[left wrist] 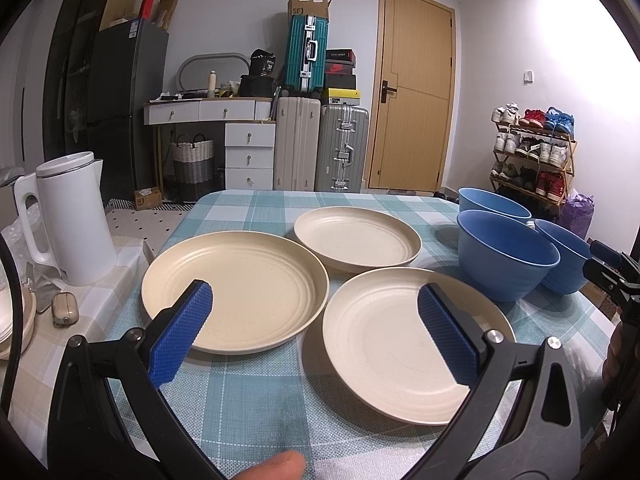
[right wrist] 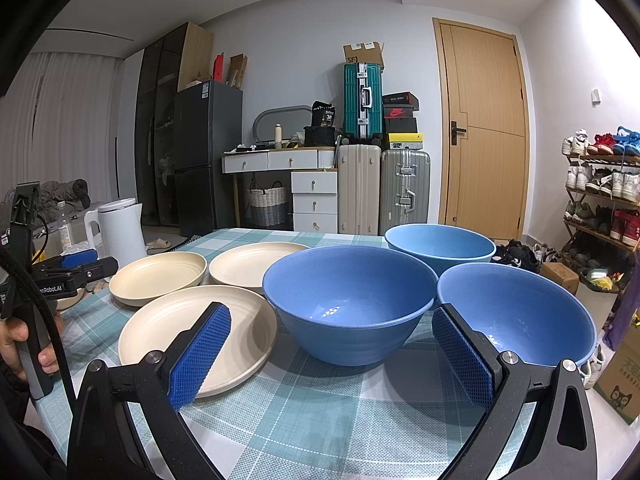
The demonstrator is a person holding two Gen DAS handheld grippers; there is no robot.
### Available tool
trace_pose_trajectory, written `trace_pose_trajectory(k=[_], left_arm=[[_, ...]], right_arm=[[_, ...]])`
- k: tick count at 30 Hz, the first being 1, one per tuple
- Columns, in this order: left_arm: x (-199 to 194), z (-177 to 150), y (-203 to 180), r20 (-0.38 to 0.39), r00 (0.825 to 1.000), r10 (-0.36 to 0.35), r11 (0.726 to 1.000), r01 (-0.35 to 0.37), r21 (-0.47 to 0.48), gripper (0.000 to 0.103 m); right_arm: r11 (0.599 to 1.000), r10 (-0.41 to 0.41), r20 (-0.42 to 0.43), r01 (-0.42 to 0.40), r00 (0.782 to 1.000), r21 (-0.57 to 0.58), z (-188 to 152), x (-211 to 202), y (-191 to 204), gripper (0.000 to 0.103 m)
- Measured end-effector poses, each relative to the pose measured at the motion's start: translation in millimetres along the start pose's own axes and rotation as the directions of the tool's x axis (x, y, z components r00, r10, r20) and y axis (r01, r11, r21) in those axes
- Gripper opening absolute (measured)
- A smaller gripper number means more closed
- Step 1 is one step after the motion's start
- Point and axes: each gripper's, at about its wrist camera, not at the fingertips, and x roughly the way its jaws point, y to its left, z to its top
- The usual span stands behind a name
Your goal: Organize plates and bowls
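Three cream plates lie apart on the checked tablecloth [left wrist: 248, 392]: a left plate [left wrist: 256, 292], a far plate [left wrist: 356, 240] and a near right plate [left wrist: 384, 352]. Three blue bowls stand upright to their right: a near bowl [left wrist: 504, 256], a far bowl [left wrist: 492, 200] and a right bowl [left wrist: 568, 256]. My left gripper [left wrist: 316, 304] is open and empty above the near edges of the left and near right plates. My right gripper [right wrist: 332, 328] is open and empty in front of the near bowl [right wrist: 348, 304], with the right bowl [right wrist: 520, 312] behind its right finger.
A white kettle [left wrist: 68, 220] stands on a side surface left of the table, with a small case [left wrist: 64, 312] beside it. Cardboard boxes [right wrist: 620, 380] sit on the floor right of the table. Suitcases, drawers and a shoe rack stand behind.
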Motion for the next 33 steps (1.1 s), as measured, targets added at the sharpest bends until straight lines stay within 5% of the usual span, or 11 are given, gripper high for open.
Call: trace_pose_trajectory(k=[15, 33], left_arm=[[-7.2, 25.1, 15.2, -0.042, 0.999, 0.035, 0.999, -0.036, -0.011, 0.103], [-36.5, 68.0, 25.2, -0.112, 0.986, 0.121, 0.991, -0.126, -0.040, 0.103]], right_arm=[[0.998, -0.050, -0.006, 0.050, 0.999, -0.030, 29.3, -1.1, 14.1, 0.103], [0.991, 0.132, -0.053, -0.133, 0.990, -0.007, 102.9, 16.1, 74.1, 0.103]])
